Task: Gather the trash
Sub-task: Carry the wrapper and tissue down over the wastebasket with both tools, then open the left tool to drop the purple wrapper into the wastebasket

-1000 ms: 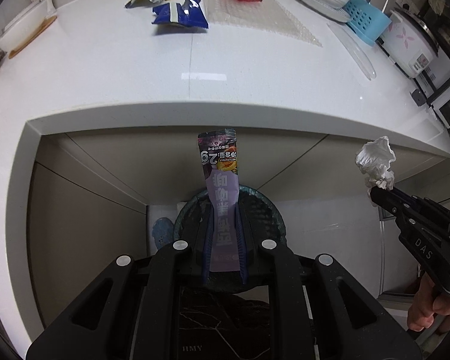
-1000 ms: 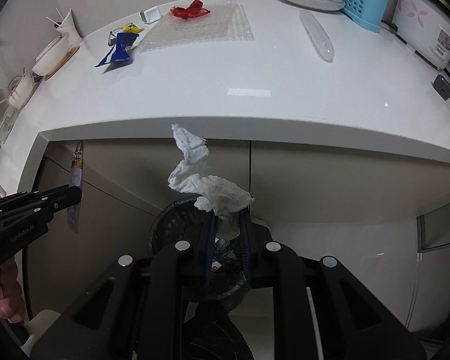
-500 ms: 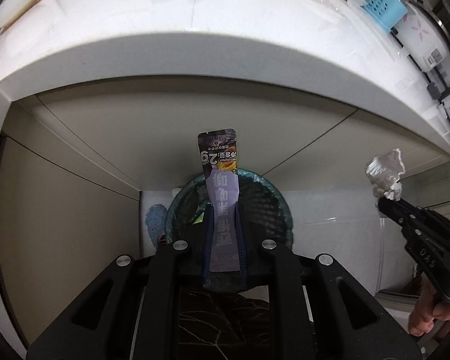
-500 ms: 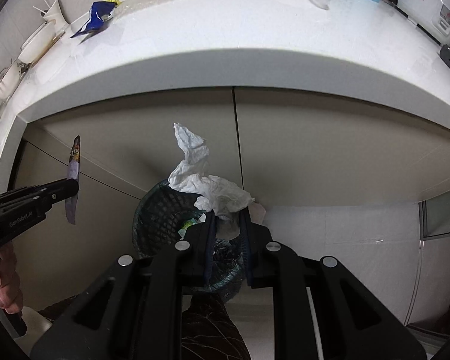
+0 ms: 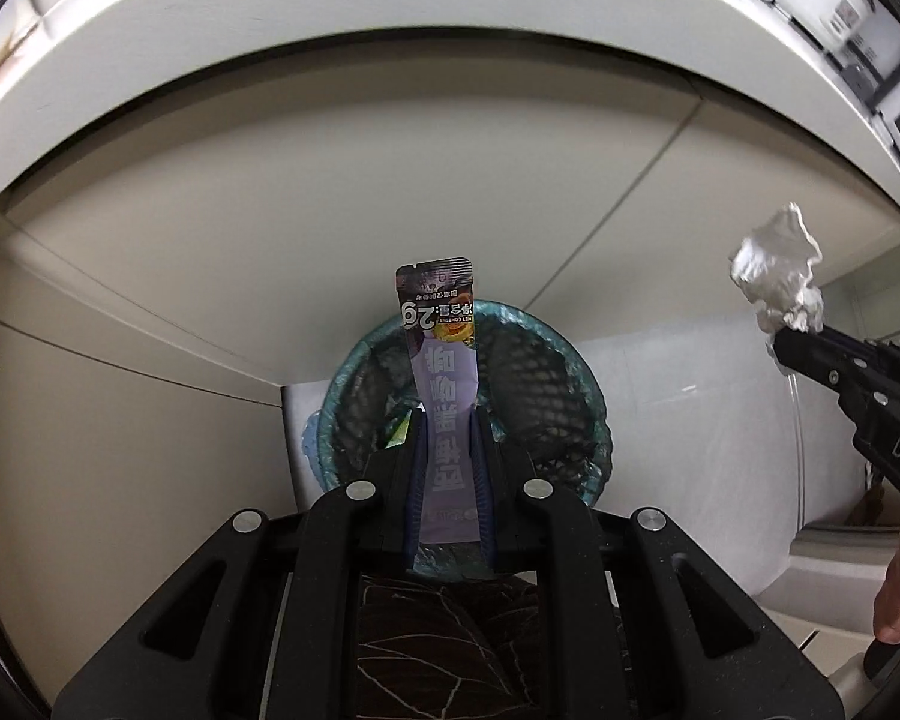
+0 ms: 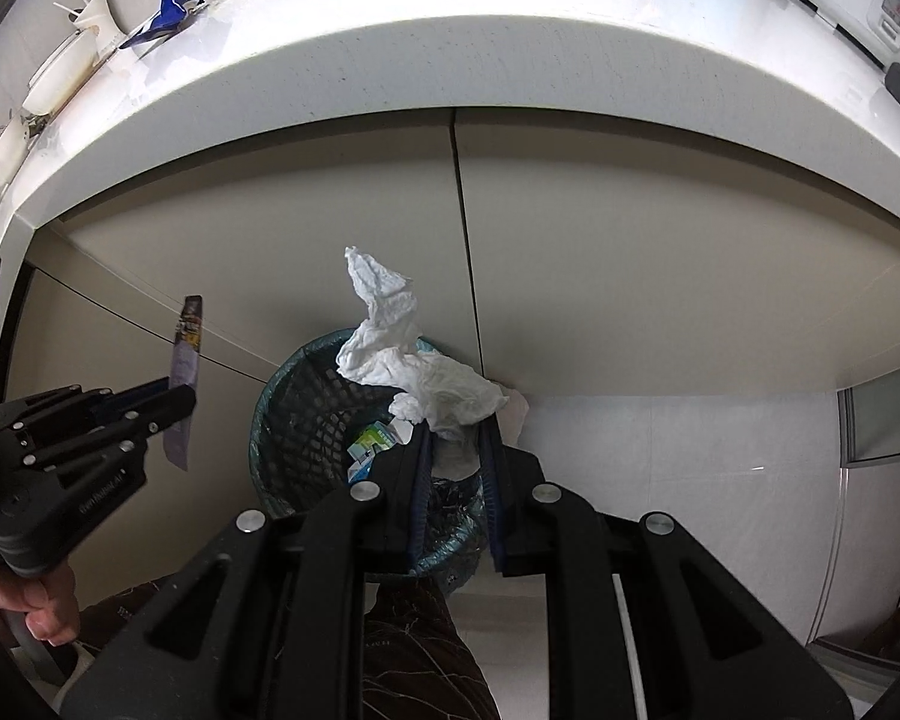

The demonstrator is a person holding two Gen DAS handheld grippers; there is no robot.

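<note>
**Operator:** Looking down my left wrist camera, I see my left gripper [image 5: 447,438] clenched on a purple snack sachet [image 5: 441,360], which sticks up past the fingertips and hangs directly over the teal mesh wastebasket [image 5: 546,372] on the floor.

**Observer:** And the right?

**Operator:** My right gripper [image 6: 455,438] is grasping a crumpled white tissue [image 6: 408,360], its loose end standing above the pads, also over the basket's mouth [image 6: 294,414].

**Observer:** What is inside the basket?

**Operator:** It is lined with a thin plastic bag, and I can make out a small green-and-blue carton [image 6: 371,443] lying inside. Anything deeper is hidden behind my fingers.

**Observer:** Where does the basket stand?

**Operator:** Against the beige cabinet doors [image 6: 630,276], below the white counter [image 6: 450,60]. A blue wrapper [image 6: 171,3] lies on the counter top, far left in the right view.
</note>
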